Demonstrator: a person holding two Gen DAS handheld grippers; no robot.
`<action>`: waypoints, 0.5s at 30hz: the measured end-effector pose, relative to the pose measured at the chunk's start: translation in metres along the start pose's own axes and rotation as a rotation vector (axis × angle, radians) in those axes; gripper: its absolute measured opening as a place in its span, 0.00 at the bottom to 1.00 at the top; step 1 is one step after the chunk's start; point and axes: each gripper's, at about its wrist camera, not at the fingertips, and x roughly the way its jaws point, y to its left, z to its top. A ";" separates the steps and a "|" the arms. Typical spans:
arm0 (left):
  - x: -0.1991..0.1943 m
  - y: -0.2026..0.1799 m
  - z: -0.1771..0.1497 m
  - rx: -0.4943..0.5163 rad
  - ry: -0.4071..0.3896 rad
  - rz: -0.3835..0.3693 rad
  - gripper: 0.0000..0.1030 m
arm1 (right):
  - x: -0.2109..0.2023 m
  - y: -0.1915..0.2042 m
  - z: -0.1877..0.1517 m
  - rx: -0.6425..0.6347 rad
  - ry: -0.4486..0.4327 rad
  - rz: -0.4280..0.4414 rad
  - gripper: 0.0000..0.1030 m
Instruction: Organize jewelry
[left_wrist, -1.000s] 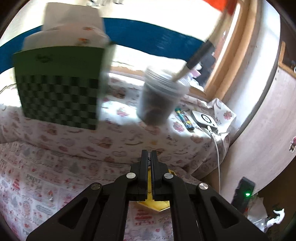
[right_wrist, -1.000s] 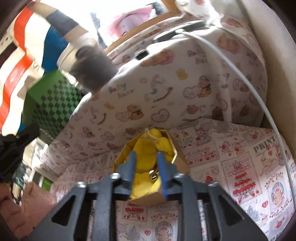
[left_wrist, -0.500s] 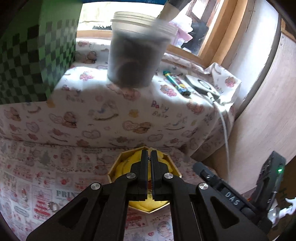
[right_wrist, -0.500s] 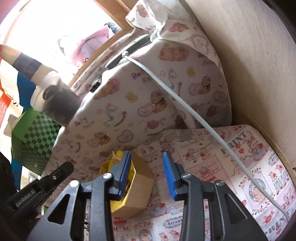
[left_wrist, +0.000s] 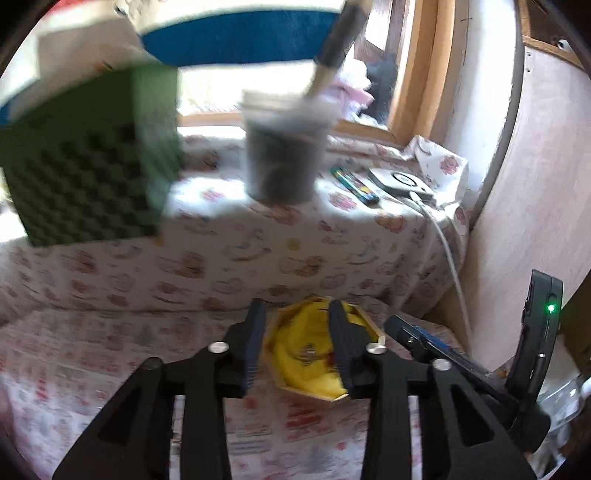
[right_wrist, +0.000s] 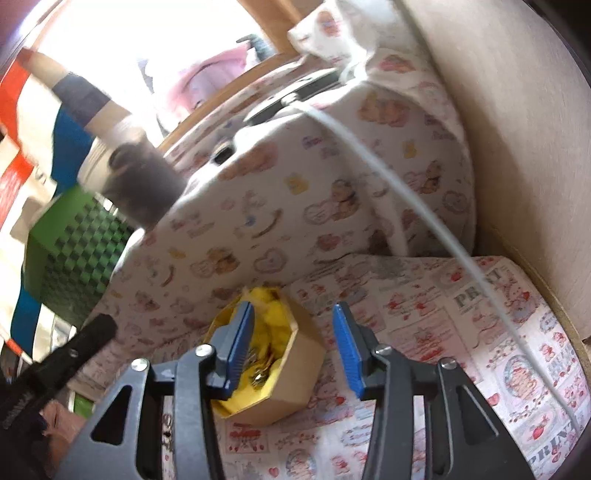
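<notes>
A small octagonal cardboard box (left_wrist: 280, 380) (right_wrist: 291, 376) with yellow lining (left_wrist: 317, 332) sits on the printed cloth. Small metal jewelry (left_wrist: 308, 350) (right_wrist: 258, 373) lies inside it on the lining. My left gripper (left_wrist: 297, 341) is open and empty, its jaws straddling the box's left part from above. My right gripper (right_wrist: 293, 354) is open and empty, its left finger over the box and its right finger beyond the box's right wall. The right gripper's tip (left_wrist: 410, 336) shows in the left wrist view; the left gripper's arm (right_wrist: 70, 354) shows in the right wrist view.
A cloth-covered raised ledge (left_wrist: 258, 236) stands behind the box, bearing a green checkered box (left_wrist: 88, 170), a dark plastic jar (left_wrist: 284, 147), a pen (left_wrist: 354, 184) and a white device (left_wrist: 402, 182). A white cable (right_wrist: 406, 199) hangs down the ledge. A wooden wall (right_wrist: 517, 147) stands at right.
My left gripper has opened from shut and now straddles the box. My right gripper has opened wider and shifted right, off the jewelry that was between its fingers a second ago.
</notes>
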 end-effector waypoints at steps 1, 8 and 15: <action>-0.009 0.006 -0.002 0.007 -0.027 0.028 0.45 | -0.001 0.005 -0.002 -0.020 -0.002 0.001 0.43; -0.053 0.060 -0.028 0.031 -0.139 0.190 0.59 | -0.011 0.042 -0.018 -0.188 -0.061 -0.009 0.61; -0.059 0.101 -0.062 0.033 -0.136 0.292 0.60 | -0.007 0.064 -0.034 -0.297 -0.060 -0.026 0.63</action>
